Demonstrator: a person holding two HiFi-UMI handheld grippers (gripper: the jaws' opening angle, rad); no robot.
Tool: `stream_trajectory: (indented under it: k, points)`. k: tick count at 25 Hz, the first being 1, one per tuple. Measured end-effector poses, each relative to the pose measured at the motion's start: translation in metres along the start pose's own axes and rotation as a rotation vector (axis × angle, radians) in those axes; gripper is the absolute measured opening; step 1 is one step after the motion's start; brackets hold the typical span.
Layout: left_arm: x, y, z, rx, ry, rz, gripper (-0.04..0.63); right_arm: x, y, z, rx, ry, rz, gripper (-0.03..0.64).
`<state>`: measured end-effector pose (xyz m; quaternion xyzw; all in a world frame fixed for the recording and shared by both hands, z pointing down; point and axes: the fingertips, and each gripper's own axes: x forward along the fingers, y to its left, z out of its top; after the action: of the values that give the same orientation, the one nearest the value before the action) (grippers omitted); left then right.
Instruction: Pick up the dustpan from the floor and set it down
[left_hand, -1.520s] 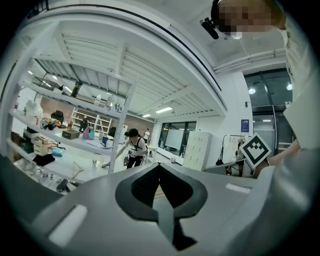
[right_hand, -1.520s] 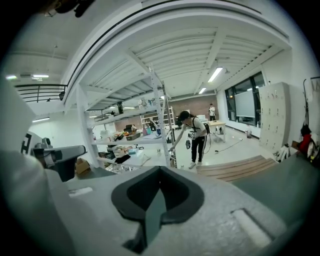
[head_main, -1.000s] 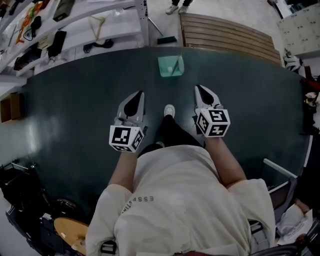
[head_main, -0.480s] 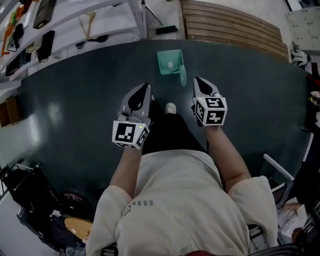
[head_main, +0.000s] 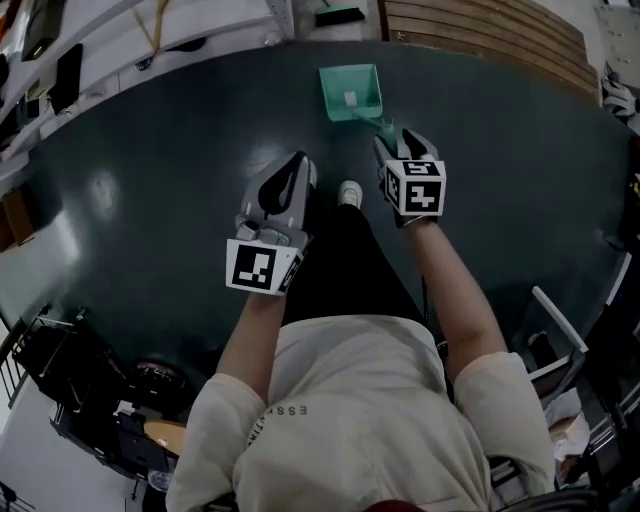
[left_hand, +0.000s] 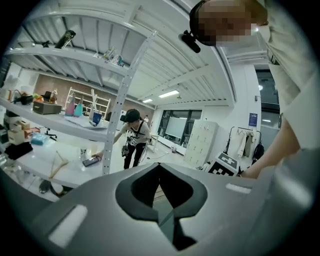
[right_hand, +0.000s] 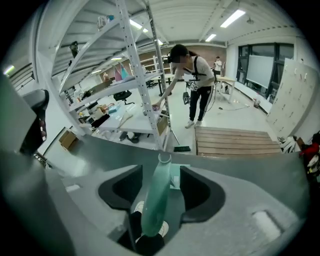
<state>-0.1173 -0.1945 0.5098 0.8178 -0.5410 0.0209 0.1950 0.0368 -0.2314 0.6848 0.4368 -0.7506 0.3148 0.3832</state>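
The dustpan (head_main: 350, 91) lies flat on the dark floor (head_main: 150, 190), far from the person and a little right of centre. Its pan faces the far side. Its handle (head_main: 384, 124) runs back toward the near right.

The right gripper (head_main: 402, 141) is at the near end of that handle. In the right gripper view the green handle (right_hand: 155, 200) stands lengthwise between the jaws of the right gripper (right_hand: 161, 172). The jaws are apart, one on each side of it. The handle lies close to the left jaw, and a slit of floor shows between it and the right jaw, so it is not clamped. The ringed end of the handle points away toward the pan.

The left gripper (head_main: 297, 162) hangs to the left of the dustpan, well apart from it and above the floor. In its own view the jaw tips of the left gripper (left_hand: 160, 167) meet, with nothing between them.

A white shoe (head_main: 349, 192) shows between the two grippers. Beyond the floor's far edge lie wooden slats (head_main: 480, 22) on the right and a white shelf (head_main: 110, 45) on the left. A second person (right_hand: 194, 75) bends at the shelf.
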Motion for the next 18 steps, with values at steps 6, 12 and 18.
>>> stream_trajectory:
  k: [6, 12, 18]
  points:
    - [0.017, 0.03, -0.029, -0.003, 0.053, 0.024, 0.008, 0.058, -0.006, -0.011, -0.004, 0.088, -0.016, 0.213]
    - [0.019, 0.029, -0.045, -0.025, 0.055, 0.011, 0.008, 0.067, -0.009, -0.019, 0.081, 0.085, -0.04, 0.13]
    - [0.02, 0.017, -0.037, -0.022, 0.04, -0.008, 0.008, 0.05, -0.027, -0.017, 0.03, 0.079, -0.114, 0.077]
